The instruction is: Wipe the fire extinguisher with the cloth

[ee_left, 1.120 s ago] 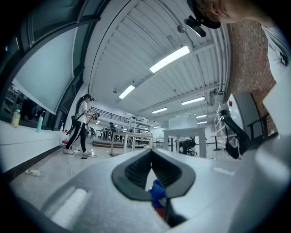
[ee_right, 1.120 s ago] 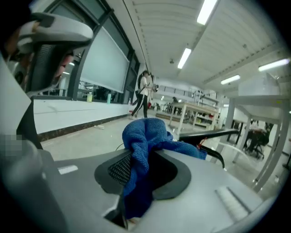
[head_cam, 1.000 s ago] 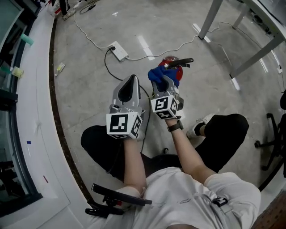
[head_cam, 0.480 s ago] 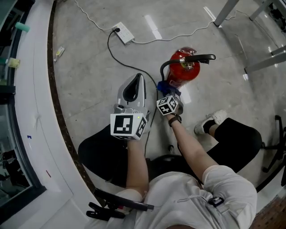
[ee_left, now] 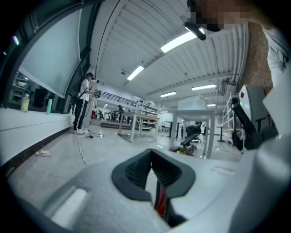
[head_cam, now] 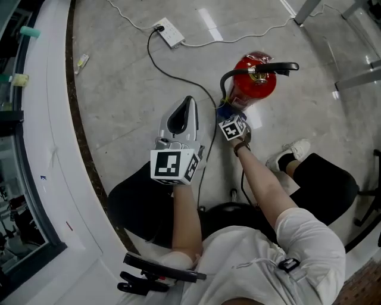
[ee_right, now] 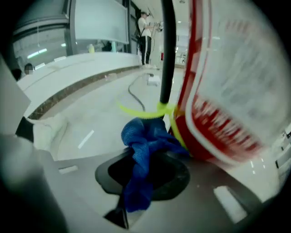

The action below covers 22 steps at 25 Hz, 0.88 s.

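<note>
A red fire extinguisher point(head_cam: 257, 82) with a black handle point(head_cam: 275, 67) stands on the grey floor. My right gripper point(head_cam: 228, 114) is low against its near left side, shut on a bunched blue cloth point(head_cam: 224, 109). In the right gripper view the blue cloth point(ee_right: 143, 140) hangs from the jaws and presses on the red extinguisher body point(ee_right: 218, 100), beside its black hose point(ee_right: 167, 50) and a yellow tie point(ee_right: 150, 111). My left gripper point(head_cam: 186, 104) hovers to the left, apart from the extinguisher; its jaws point(ee_left: 153, 175) are shut on nothing.
A white power strip point(head_cam: 171, 33) and its white cable lie at the back. A black cable point(head_cam: 156, 62) runs across the floor to the gripper area. A curved white ledge point(head_cam: 50, 149) borders the left. Metal table legs point(head_cam: 306, 11) stand back right. My shoe point(head_cam: 293, 152) is near the extinguisher.
My right gripper has slid with the cloth from the extinguisher's top, near the handle, down to its lower near side. The left gripper has barely moved.
</note>
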Available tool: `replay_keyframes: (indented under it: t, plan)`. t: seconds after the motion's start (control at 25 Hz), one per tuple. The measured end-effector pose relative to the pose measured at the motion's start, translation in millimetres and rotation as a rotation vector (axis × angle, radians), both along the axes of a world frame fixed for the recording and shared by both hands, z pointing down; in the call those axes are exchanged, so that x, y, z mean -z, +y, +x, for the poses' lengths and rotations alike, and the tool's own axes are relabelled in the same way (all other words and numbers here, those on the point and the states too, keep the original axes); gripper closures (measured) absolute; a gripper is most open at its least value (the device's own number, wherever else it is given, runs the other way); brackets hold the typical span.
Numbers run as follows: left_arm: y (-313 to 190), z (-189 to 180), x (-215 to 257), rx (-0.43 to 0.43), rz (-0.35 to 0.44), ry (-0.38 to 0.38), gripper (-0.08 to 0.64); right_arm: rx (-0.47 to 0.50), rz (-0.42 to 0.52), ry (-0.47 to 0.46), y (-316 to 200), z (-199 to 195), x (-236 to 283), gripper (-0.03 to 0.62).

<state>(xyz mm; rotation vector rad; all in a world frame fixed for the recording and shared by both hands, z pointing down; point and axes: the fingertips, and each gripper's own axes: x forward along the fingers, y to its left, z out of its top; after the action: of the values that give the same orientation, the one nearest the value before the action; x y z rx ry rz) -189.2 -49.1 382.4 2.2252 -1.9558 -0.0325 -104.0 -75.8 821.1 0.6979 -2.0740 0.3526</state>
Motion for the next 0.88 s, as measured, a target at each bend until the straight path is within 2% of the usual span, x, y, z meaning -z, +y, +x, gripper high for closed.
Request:
replay_keyframes:
  t: [0.08, 0.16, 0.32, 0.4, 0.48, 0.6, 0.76, 0.8, 0.88]
  plan:
    - [0, 2, 12, 0.0, 0.026, 0.005, 0.56, 0.047, 0.038, -0.103, 9, -4, 50, 0.503]
    - [-2, 8, 26, -0.004, 0.058, 0.007, 0.56, 0.091, 0.126, -0.23, 17, -3, 121, 0.5]
    - [-4, 19, 49, -0.012, 0.108, 0.015, 0.56, 0.028, 0.421, -0.493, 21, 20, 291, 0.5]
    - [-2, 24, 54, -0.013, 0.121, 0.025, 0.56, 0.004, 0.578, -0.535, 13, 36, 364, 0.5]
    - [3, 29, 57, -0.016, 0.128, 0.035, 0.56, -0.004, 0.685, -0.5, -1, 46, 410, 0.5]
    - [12, 38, 60, -0.031, 0.133, 0.04, 0.56, -0.039, 0.741, -0.391, -31, 54, 421, 0.5]
    - [26, 37, 59, -0.024, 0.134, 0.035, 0.56, 0.089, 0.721, -0.348, -18, 22, 389, 0.505]
    - [29, 35, 56, -0.02, 0.129, 0.032, 0.56, 0.118, 0.691, -0.329, -11, 12, 371, 0.505]
    - [35, 34, 49, -0.017, 0.111, 0.03, 0.56, 0.111, 0.577, -0.296, -5, 6, 312, 0.505]
